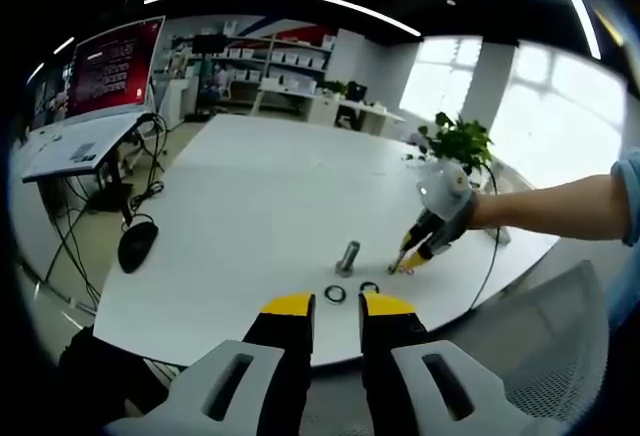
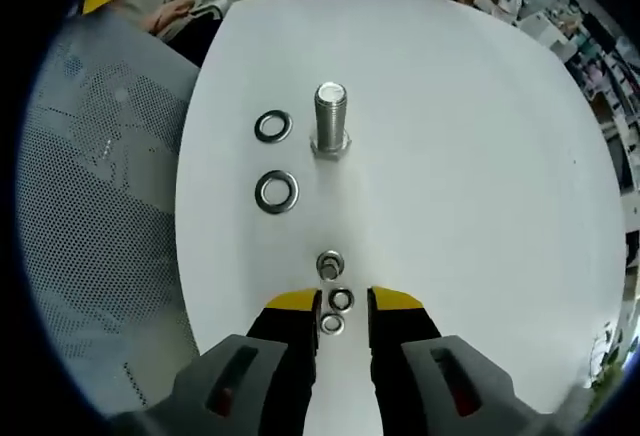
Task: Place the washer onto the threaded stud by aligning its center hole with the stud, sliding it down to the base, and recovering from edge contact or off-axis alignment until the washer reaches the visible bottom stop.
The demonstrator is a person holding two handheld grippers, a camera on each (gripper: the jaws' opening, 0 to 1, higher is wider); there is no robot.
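In the right gripper view, a threaded stud [image 2: 330, 116] stands upright on the white table [image 2: 450, 156], seated on a hex base. Two large washers [image 2: 273, 126] [image 2: 276, 192] lie flat to its left. A small nut [image 2: 329, 264] and two small washers [image 2: 341, 300] lie in a row just ahead of and between the jaws of my right gripper [image 2: 343, 304], which is open and low over the table. In the left gripper view, my left gripper [image 1: 337, 308] is open at the table's near edge, just short of the two large washers [image 1: 335, 294]. The stud [image 1: 347, 256] is beyond them, with the right gripper [image 1: 405, 259] to its right.
A grey mesh chair [image 2: 100, 206] stands by the table edge. A black mouse [image 1: 137, 244] and cables lie at the left of the table. A potted plant [image 1: 458, 141] is at the far side. A person's forearm [image 1: 560, 204] reaches in from the right. A desk with screens [image 1: 105, 76] stands at far left.
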